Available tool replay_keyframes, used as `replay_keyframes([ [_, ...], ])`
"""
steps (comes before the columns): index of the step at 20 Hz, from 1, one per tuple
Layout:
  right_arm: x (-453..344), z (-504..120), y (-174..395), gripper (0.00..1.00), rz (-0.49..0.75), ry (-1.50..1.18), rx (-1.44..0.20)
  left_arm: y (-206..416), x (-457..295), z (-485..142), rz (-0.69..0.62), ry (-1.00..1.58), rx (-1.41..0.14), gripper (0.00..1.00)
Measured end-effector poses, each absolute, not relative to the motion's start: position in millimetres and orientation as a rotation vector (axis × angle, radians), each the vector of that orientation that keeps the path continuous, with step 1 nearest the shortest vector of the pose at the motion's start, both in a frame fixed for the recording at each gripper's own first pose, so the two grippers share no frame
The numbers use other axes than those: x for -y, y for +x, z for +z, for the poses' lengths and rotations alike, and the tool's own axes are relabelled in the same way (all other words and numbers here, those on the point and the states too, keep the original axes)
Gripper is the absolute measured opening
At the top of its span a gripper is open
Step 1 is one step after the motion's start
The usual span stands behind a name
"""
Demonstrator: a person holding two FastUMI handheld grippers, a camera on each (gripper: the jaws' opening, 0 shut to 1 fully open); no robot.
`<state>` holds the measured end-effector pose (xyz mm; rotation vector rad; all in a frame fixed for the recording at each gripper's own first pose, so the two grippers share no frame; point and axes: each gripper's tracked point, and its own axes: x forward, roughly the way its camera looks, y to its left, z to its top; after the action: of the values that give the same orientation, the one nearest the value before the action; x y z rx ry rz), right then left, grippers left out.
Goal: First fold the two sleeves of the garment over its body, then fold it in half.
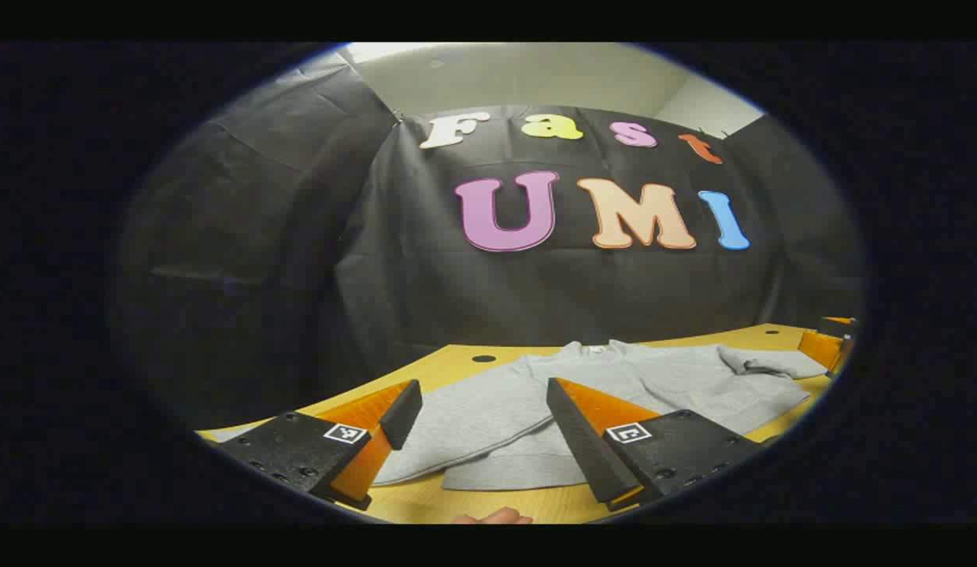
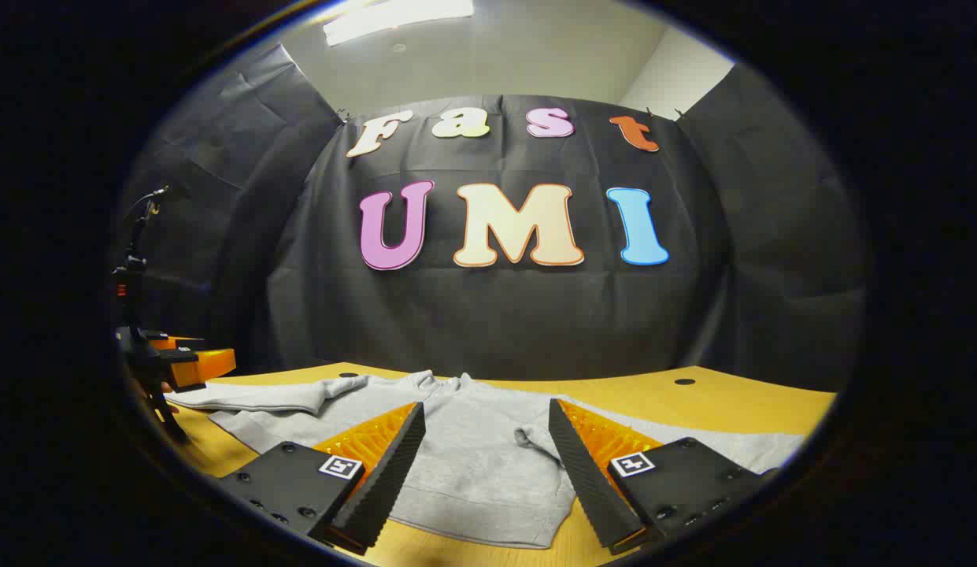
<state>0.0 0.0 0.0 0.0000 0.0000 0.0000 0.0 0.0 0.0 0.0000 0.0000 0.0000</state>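
A grey sweatshirt point(image 1: 614, 386) lies flat on the yellow table point(image 1: 457, 362), collar toward the wall. My left gripper point(image 1: 482, 386) hovers open just above its near left part, with nothing between the fingers. One sleeve point(image 1: 464, 425) runs toward the near left; the other sleeve point(image 1: 779, 362) lies bunched at the right, beside the right gripper's orange finger point(image 1: 819, 346). In the right gripper view, my right gripper point(image 2: 486, 405) is open over the sweatshirt point(image 2: 480, 457) near its hem. A sleeve point(image 2: 252, 398) stretches left toward the left gripper point(image 2: 181, 362).
A small dark hole point(image 1: 483, 358) sits in the tabletop near the wall, and another hole point(image 2: 684, 382) at the far right. A black stand point(image 2: 134, 276) rises at the table's left. A person's fingertip point(image 1: 492, 517) shows at the near edge.
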Motion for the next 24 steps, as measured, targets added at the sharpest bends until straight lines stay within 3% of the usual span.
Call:
replay_keyframes([
  [11,21,-11,4,0.98,-0.077,0.018,-0.053,2,11,-10,-0.031,-0.002,-0.030,0.94],
  [18,-1,-10,1,0.99,0.027,0.029,-0.056,-3,-14,-12,0.099,0.007,-0.033,0.94],
  [24,4,-10,2,0.98,0.013,0.028,-0.058,-2,-12,-10,0.094,0.005,-0.032,0.94],
])
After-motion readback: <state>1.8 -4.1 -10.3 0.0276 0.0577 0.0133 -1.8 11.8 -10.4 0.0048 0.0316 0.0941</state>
